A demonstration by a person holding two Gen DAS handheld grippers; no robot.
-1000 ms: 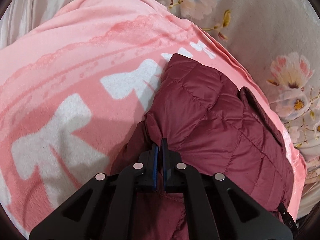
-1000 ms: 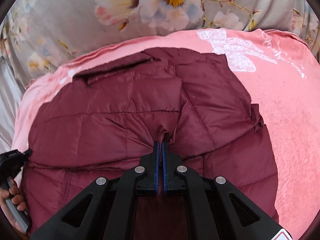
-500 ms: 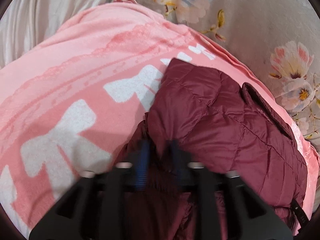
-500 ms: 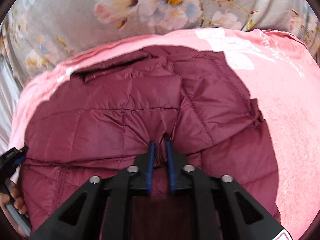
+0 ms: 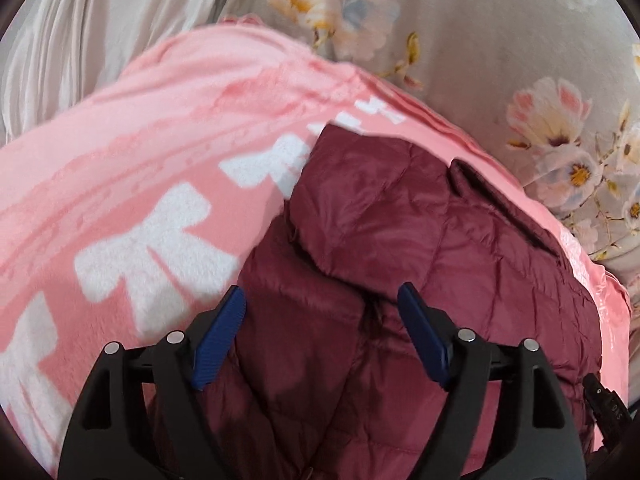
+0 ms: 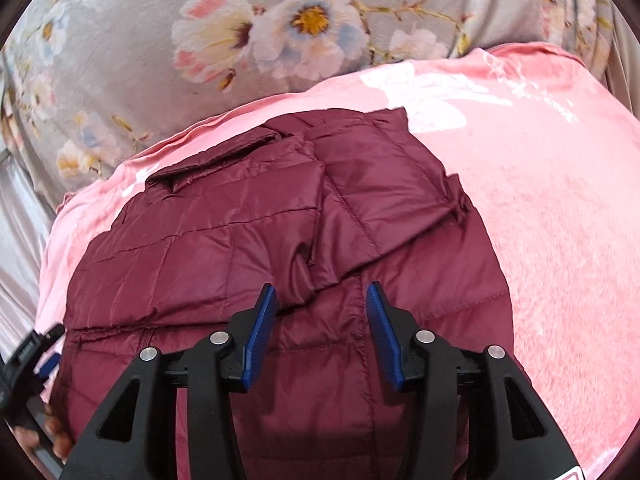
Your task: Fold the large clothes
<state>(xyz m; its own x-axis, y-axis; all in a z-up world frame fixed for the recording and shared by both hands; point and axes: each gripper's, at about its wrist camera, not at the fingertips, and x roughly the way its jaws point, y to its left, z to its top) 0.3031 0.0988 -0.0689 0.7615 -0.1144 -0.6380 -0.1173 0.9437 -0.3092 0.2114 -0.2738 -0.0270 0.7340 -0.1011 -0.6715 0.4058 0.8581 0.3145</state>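
Both tools are opening with nothing pinched: the red puffy jacket (image 6: 248,248) lies right under the left tool (image 5: 320,312) and right tool (image 6: 320,312), stretching away ahead.

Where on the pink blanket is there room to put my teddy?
The pink blanket is bare to the right of the maroon jacket, and in the left wrist view its bow-print side left of the jacket is free. The middle is crowded: jacket plus both opening tongs, nothing gripped.

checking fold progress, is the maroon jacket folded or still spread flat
Partly folded: the maroon jacket has a quilted panel laid over its own body, edges overlapping, on the pink blanket.
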